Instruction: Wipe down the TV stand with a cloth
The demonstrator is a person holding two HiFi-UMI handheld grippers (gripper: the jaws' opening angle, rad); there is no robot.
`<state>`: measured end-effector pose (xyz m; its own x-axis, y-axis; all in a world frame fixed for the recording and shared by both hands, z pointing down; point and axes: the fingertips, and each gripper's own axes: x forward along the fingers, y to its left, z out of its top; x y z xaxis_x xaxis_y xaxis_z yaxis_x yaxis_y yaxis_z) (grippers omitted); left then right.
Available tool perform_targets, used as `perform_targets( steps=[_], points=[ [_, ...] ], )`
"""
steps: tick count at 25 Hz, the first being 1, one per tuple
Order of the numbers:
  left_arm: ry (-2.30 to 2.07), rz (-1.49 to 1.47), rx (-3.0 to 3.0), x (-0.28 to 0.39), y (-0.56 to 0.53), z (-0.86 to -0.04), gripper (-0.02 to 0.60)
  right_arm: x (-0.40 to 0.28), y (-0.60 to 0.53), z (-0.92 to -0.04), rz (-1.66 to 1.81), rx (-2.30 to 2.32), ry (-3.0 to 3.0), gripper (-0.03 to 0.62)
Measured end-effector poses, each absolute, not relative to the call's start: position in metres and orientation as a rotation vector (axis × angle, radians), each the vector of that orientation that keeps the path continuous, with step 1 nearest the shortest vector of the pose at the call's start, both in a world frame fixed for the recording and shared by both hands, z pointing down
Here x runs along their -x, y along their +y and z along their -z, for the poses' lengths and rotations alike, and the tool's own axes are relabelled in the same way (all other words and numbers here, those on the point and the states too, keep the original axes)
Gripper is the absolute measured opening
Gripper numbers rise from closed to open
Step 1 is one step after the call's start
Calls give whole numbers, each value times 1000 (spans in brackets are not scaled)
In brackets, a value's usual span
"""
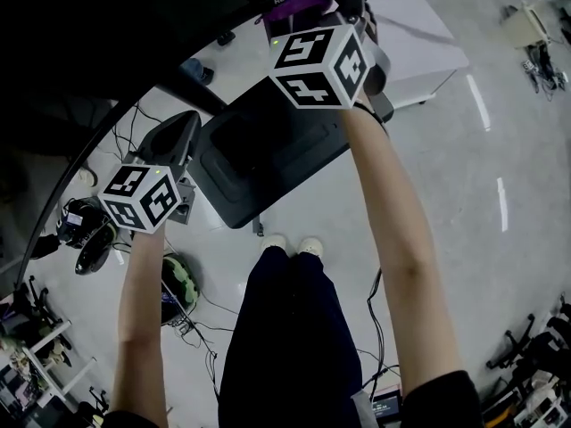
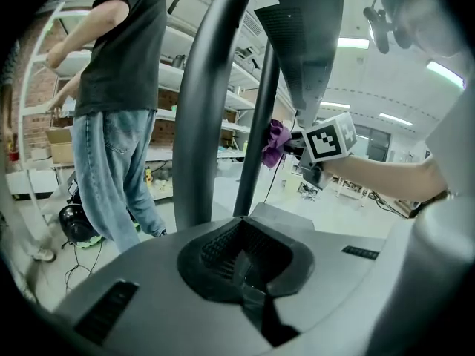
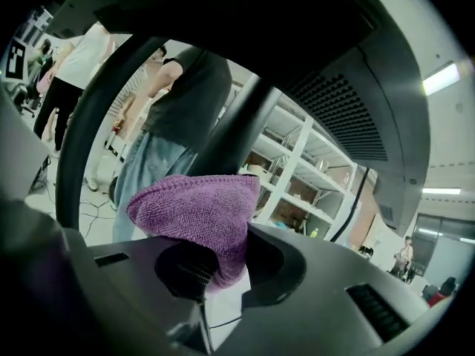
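A working lab or workshop floor, not a home: a wide pale-grey floor (image 1: 500,150) is strewn with loose black cables (image 1: 201,328) and gear, and black wheeled bases (image 1: 526,350) are parked at its edge. White open shelving (image 2: 223,102) stacked with cardboard boxes (image 2: 59,143) runs along a brick wall (image 2: 30,110). Strip lights (image 2: 353,43) cross a high ceiling, and a person in jeans (image 2: 119,87) stands at the racks with others nearby.

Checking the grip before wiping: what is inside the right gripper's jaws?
A purple cloth is pinched in the right gripper, its bulk bunched above the jaws. The pinched end is covered by the jaws, so how much is caught cannot be seen.
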<state>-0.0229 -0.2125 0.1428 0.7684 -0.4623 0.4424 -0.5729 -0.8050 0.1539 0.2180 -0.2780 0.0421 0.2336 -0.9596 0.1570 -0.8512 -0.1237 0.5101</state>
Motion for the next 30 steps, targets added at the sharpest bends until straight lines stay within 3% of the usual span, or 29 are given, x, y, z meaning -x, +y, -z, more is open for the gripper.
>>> perform_targets(
  steps=[30],
  points=[
    [-827, -616, -2578, 37, -199, -191, 6, -210, -306, -215, 204, -1605, -1506, 77]
  ],
)
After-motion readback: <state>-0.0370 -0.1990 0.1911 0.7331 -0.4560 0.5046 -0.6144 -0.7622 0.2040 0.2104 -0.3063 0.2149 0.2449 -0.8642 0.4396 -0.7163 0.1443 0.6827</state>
